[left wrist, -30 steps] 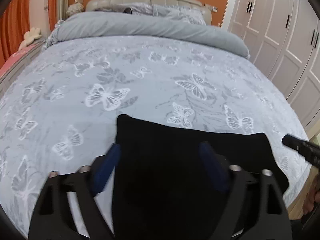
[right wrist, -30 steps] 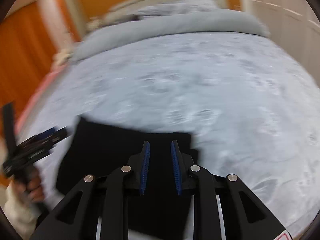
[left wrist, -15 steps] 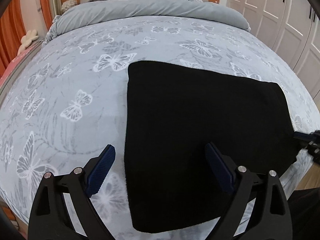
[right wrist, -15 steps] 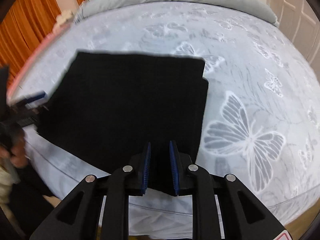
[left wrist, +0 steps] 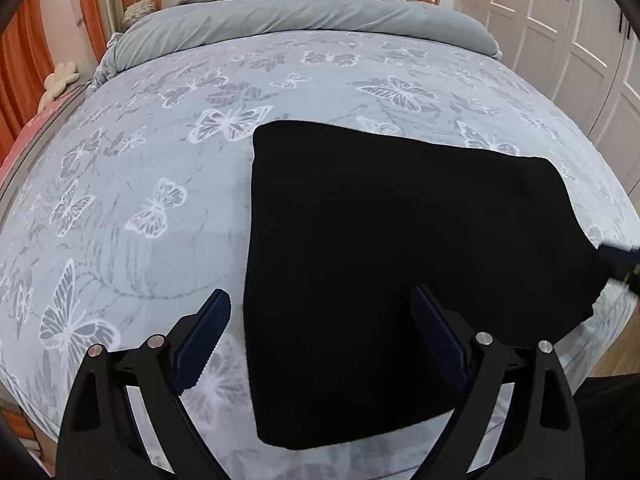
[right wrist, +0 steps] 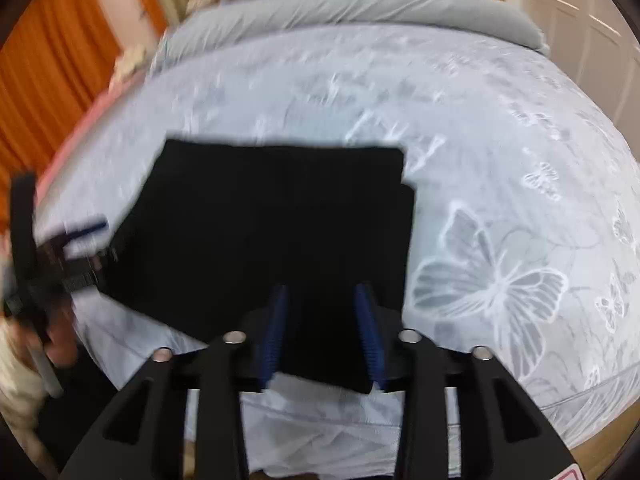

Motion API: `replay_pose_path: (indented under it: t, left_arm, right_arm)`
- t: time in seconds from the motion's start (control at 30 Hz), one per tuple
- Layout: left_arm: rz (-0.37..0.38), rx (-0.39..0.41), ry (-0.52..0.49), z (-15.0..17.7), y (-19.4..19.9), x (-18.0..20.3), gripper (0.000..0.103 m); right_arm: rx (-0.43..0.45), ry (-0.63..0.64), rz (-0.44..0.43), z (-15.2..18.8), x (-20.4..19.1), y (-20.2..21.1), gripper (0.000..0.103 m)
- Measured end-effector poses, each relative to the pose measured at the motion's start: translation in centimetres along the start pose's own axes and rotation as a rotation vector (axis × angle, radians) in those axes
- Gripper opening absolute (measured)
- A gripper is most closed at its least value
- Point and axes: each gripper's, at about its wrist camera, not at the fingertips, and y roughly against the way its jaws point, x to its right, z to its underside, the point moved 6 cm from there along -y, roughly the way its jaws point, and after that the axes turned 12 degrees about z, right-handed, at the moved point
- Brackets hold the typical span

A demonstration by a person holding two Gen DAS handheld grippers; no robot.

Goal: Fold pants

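Left wrist: pants (left wrist: 400,248) lie flat on the bed (left wrist: 160,184), folded into a black block near the foot edge, the near corner reaching the mattress lip. Left gripper (left wrist: 320,344) has its jaws wide apart, nothing clamped. One pad (left wrist: 204,340) sits over bare sheet just left of the cloth edge, the other over the black fabric, so the left edge of the block runs between them. My read: it straddles that edge either because it just dropped it or to line up another pinch there. I can't tell whether the pads touch the cloth. The right gripper's tip (left wrist: 618,258) shows blurred at the far right, at the pants' right corner.

Right wrist: frame is motion-blurred. Right gripper (right wrist: 324,332) has jaws opening; the near corner of the pants sits between the blue pads, and I can see a gap on both sides, so it isn't squeezing the fabric. Looks like a release, letting the corner settle at the bed edge. A second layer peeks out along the right side of the block, slightly offset, so the stack isn't perfectly square. The left gripper (right wrist: 80,248) and the hand (right wrist: 48,340) holding it are smeared at far left, by the pants' left edge.

Judgement: the fold looks largely done, a compact rectangle. Both grippers sit at the near corners because that's where the folded-over layer gets laid down and squared.
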Motion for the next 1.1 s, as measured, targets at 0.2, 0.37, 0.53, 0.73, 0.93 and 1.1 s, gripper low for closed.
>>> replay_pose_path:
  t: [0.2, 0.37, 0.53, 0.73, 0.93, 1.1]
  left_arm:
    - [-0.005, 0.008, 0.009, -0.5, 0.4, -0.2, 0.089]
    - [-0.03, 0.021, 0.035, -1.3, 0.6, -1.3, 0.09]
    - [-0.067, -0.004, 0.013, -1.4, 0.2, -1.5, 0.09]
    - [-0.098, -0.01, 0.014, -1.6, 0.3, -1.9, 0.09]
    - [-0.121, -0.016, 0.036, -1.5, 0.1, -2.2, 0.09]
    - [-0.137, -0.018, 0.03, -1.4, -0.2, -1.9, 0.09]
  right_arm:
    - [0.031, -0.134, -0.003, -5.6, 3.1, -1.3, 0.074]
    - [-0.091, -0.146, 0.008, -7.5, 3.7, -7.7, 0.048]
    - [-0.123, -0.136, 0.044, -7.1, 3.0, -8.4, 0.047]
    - [-0.072, -0.133, 0.016, -5.0, 2.3, -5.3, 0.084]
    - [0.05, -0.05, 0.048, -3.7, 0.2, -2.7, 0.08]
    - [0.11, 0.068, 0.083, -3.1, -2.0, -1.5, 0.077]
